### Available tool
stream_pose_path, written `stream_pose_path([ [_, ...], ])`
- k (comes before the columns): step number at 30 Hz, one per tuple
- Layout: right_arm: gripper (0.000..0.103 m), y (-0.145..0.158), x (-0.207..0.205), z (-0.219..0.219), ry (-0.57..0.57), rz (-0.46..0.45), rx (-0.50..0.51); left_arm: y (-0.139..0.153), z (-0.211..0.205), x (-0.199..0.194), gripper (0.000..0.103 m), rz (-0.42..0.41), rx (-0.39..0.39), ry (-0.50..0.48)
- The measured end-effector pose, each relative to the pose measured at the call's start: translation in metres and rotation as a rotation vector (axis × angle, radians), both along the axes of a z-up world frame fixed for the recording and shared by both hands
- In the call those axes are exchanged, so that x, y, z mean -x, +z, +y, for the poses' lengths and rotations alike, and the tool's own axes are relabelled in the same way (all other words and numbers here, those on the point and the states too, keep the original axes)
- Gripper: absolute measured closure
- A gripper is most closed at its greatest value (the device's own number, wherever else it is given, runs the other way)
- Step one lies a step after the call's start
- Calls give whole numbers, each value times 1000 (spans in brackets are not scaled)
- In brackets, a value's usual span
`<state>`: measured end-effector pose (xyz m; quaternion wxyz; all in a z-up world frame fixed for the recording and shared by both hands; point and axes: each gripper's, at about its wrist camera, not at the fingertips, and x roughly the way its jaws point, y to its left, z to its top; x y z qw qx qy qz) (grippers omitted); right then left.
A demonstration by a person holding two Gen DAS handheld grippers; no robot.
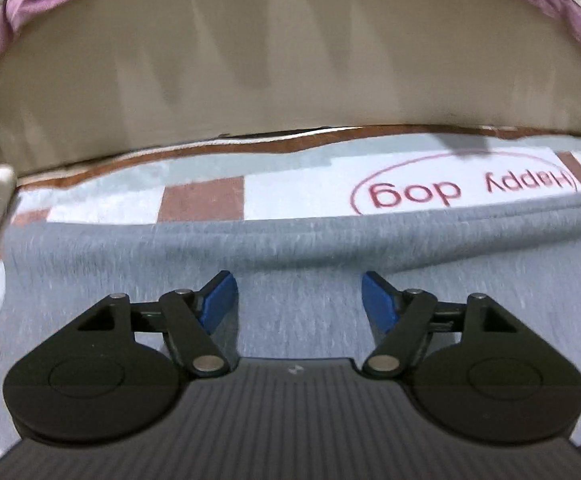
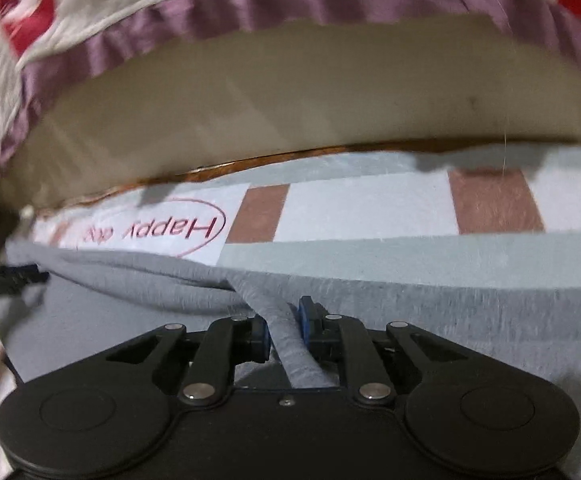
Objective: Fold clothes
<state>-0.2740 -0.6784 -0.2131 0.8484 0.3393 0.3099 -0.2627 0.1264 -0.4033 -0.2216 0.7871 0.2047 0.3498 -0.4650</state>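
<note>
Grey garment (image 1: 298,252) lies spread on our checked sheet (image 1: 202,200). Our left hand-held gripper (image 1: 299,300) hovers low over it, jaws wide, while our right hand-held gripper (image 2: 284,328) pinches a bunched fold.

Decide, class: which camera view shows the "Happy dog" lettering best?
The left wrist view: the "Happy dog" lettering reads whole, though upside down. The right wrist view shows it too, but "dog" is blurred beside the grey garment.
</note>
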Motion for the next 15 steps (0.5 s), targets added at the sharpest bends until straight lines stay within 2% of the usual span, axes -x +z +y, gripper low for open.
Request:
stream_pose_path([
  [2,90,-6,12,-15,-62,-60,-136,3,4,-8,32,53,18,51],
  [3,89,-10,20,-24,-111,-99,-225,4,6,-10,32,51,20,58],
  [4,85,-12,30,-31,-178,-138,-323,4,9,-8,32,37,18,53],
  [5,75,-10,43,-37,-266,-171,-407,4,8,-5,32,16,13,48],
  [6,70,-2,57,-38,-338,-189,-442,3,7,-2,32,-4,8,42],
  [7,64,12,69,-32,-375,-167,-420,2,6,1,32,-20,3,38],
  [10,44,65,101,-2,-429,-64,-260,1,1,3,34,-30,-9,33],
  [12,39,102,124,21,-453,-10,-141,5,-1,15,39,-96,-37,-26],
  [13,36,115,138,31,-473,2,-100,8,-2,22,46,-121,-46,-56],
  [15,29,132,173,43,-535,2,-62,19,-2,39,47,-120,-25,-112],
])
